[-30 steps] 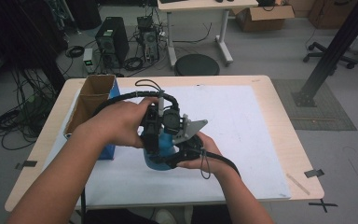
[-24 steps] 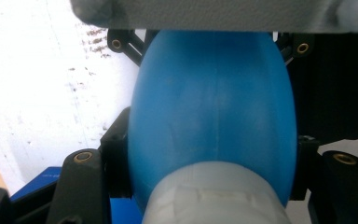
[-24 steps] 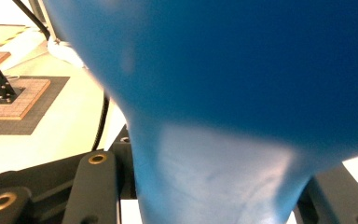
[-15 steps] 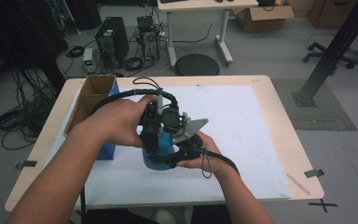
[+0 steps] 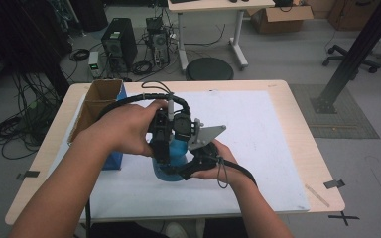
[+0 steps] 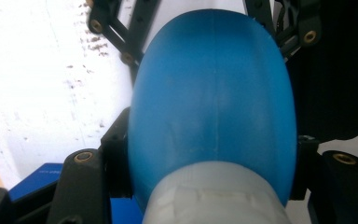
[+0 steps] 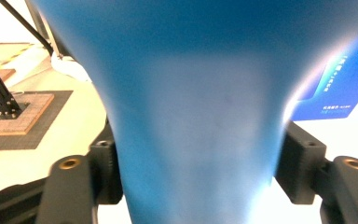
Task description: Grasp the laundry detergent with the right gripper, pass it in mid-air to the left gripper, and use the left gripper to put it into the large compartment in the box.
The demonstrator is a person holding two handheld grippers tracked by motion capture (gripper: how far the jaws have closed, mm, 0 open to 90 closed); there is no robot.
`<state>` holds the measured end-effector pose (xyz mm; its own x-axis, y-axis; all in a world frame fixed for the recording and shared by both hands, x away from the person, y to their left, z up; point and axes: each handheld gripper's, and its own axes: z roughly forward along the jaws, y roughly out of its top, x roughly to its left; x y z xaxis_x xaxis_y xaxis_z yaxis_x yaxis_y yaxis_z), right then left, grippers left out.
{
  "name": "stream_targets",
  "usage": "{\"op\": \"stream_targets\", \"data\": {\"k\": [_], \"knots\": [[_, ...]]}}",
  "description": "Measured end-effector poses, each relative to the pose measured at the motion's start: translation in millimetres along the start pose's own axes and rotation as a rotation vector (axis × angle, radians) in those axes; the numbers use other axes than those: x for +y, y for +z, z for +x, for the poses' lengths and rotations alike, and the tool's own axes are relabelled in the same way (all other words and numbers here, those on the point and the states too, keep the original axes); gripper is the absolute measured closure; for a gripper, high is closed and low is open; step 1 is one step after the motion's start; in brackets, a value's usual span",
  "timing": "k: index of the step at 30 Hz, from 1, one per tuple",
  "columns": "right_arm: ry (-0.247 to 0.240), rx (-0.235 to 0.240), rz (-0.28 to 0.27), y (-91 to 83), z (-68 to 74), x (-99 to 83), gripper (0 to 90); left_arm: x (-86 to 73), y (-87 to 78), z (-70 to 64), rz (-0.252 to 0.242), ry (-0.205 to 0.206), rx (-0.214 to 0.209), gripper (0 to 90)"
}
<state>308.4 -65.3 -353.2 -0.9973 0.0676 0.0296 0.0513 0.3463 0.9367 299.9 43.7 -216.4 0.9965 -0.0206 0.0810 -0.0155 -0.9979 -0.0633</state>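
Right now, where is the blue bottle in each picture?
High view: the blue bottle stands at the middle, between both hands.
Left gripper view: it fills the centre, jaws pressed on both sides.
Right gripper view: its narrow part sits between the jaws.
Shared landmark: the blue box, low left, right.

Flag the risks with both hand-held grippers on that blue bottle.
Both the left hand-held gripper and right hand-held gripper clamp the smooth, rounded bottle; it may slip or twist between the jaws. The left one sits by the pale cap, which might loosen. The box stands close and could get knocked.
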Motion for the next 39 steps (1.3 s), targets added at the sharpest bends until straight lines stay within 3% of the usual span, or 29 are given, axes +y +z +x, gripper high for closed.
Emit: {"op": "stream_targets", "data": {"k": [9,10,14,22,25,27,28,29,30,31,32,36,37,38,39], "knots": [[0.041,-0.017,-0.002,-4.3,-0.5,-5.2,16.2,-0.6,-2.7,1.3,-0.005,-0.009,-0.008,38.4],[0.052,-0.026,-0.007,-6.1,-1.7,-6.2,10.7,-1.9,-3.8,2.2,-0.017,-0.013,-0.013,38.3],[0.065,-0.032,-0.006,-8.7,-3.1,-7.0,7.1,-3.1,-5.5,2.6,-0.016,-0.029,-0.02,38.3],[0.103,0.011,-0.01,-15.9,-4.6,-6.3,0.1,-7.5,-13.6,3.6,-0.022,-0.035,-0.019,38.3],[0.128,0.032,-0.051,-27.8,-5.7,-5.2,0.2,-13.3,-20.3,5.9,-0.031,-0.056,-0.025,38.3],[0.157,0.04,-0.122,-45.2,-6.9,-4.4,0.2,-20.6,-29.7,11.0,-0.041,-0.12,-0.047,38.3],[0.157,0.04,-0.122,-45.2,-6.9,-4.4,0.2,-20.6,-29.7,11.0,-0.041,-0.12,-0.047,38.2],[0.16,0.027,-0.144,-57.6,-7.3,-4.7,0.1,-25.6,-36.5,15.2,-0.04,-0.174,-0.058,38.3],[0.164,0.018,-0.149,-63.5,-7.4,-5.1,0.1,-28.0,-40.1,17.8,-0.03,-0.204,-0.064,38.2],[0.164,0.018,-0.149,-63.5,-7.4,-5.1,0.1,-28.0,-40.1,17.8,-0.03,-0.204,-0.064,38.2],[0.165,-0.003,-0.148,-74.2,-7.4,-6.7,0.1,-30.6,-43.1,20.0,-0.03,-0.236,-0.068,38.2],[0.171,-0.028,-0.142,-87.2,-6.9,-10.3,0.1,-42.2,-52.4,29.6,-0.025,-0.347,-0.075,38.2],[0.178,-0.03,-0.147,-93.7,-6.4,-12.6,0.1,-48.9,-56.6,34.1,-0.035,-0.398,-0.076,38.2],[0.178,-0.03,-0.147,-93.7,-6.4,-12.6,0.1,-48.9,-56.6,34.1,-0.035,-0.398,-0.076,38.2],[0.178,-0.038,-0.146,-99.1,-5.4,-14.4,0.1,-56.4,-61.6,39.1,-0.055,-0.463,-0.074,38.2]]}}
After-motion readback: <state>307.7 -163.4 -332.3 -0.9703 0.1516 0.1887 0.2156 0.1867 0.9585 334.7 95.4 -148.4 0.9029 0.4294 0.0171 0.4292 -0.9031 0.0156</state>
